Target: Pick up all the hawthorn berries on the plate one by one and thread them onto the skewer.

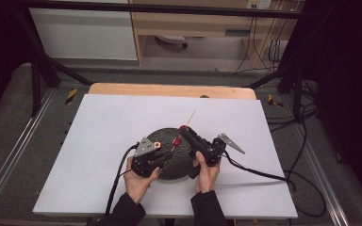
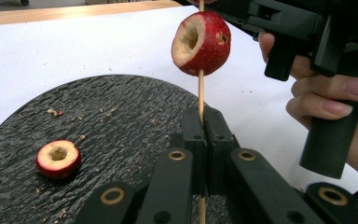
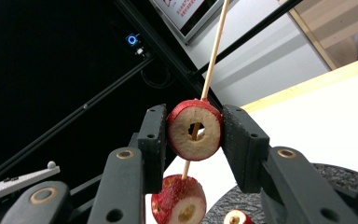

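Observation:
A thin wooden skewer stands upright over a round black plate. My left gripper is shut on its lower part. One red cored fruit is threaded on it above those jaws. Higher up the skewer, my right gripper is shut on a second red cored fruit, whose core hole the stick passes through. The first fruit hangs just below it. A third cored piece lies on the plate. In the high view the left gripper and right gripper meet over the plate.
The plate sits on a white sheet over a wooden table. Crumbs of fruit are scattered on the plate. Cables trail from both grippers toward the near edge. Dark frame bars stand behind the table.

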{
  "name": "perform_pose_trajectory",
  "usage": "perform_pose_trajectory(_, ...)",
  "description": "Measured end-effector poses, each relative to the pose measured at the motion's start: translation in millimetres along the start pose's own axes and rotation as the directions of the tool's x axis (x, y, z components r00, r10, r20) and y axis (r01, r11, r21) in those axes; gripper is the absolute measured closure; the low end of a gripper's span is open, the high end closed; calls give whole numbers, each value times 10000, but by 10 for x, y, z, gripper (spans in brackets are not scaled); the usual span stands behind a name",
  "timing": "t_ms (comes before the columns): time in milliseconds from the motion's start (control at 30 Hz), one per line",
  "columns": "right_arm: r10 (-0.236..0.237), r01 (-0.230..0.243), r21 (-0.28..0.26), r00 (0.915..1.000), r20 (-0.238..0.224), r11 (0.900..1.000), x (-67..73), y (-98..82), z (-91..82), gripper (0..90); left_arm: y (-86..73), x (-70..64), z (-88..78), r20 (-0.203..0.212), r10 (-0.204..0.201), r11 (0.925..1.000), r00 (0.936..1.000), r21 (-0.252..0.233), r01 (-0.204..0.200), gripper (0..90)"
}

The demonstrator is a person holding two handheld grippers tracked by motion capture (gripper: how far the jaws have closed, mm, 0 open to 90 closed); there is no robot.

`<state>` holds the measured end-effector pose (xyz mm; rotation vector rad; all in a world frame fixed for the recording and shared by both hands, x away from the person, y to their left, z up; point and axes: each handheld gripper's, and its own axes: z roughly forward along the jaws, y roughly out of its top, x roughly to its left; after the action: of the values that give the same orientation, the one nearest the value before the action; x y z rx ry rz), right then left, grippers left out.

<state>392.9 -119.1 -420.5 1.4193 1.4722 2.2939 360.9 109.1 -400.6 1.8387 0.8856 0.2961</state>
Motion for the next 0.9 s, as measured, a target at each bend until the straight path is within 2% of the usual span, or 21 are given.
perform_pose_trajectory(400,-142,145,546,9999,-51,9984,-7,1,0,601,12,12,-11,55,97,10000,9999,-17,-97,883)
perform_pose_trajectory(533,-456,457,658,9990,-31,9968,13,71,-26,535,-15,33,-63,60,146,9999,9999,-17,-146,884)
perform_pose_trajectory(700,-844,817,1228,9963,171,9891,-6,142,-66,405,-94,124,-140,-41,133,9997,9999,192,-133,883)
perform_pose_trajectory(833,-1161,1060,1862,9923,440,9768,-73,172,-111,298,-149,212,-220,-138,141,9994,9998,331,-136,883)
perform_pose_trajectory(900,-1424,1243,2208,9875,681,9674,-101,182,-139,245,-177,257,-269,-234,147,9990,9996,424,-137,883)
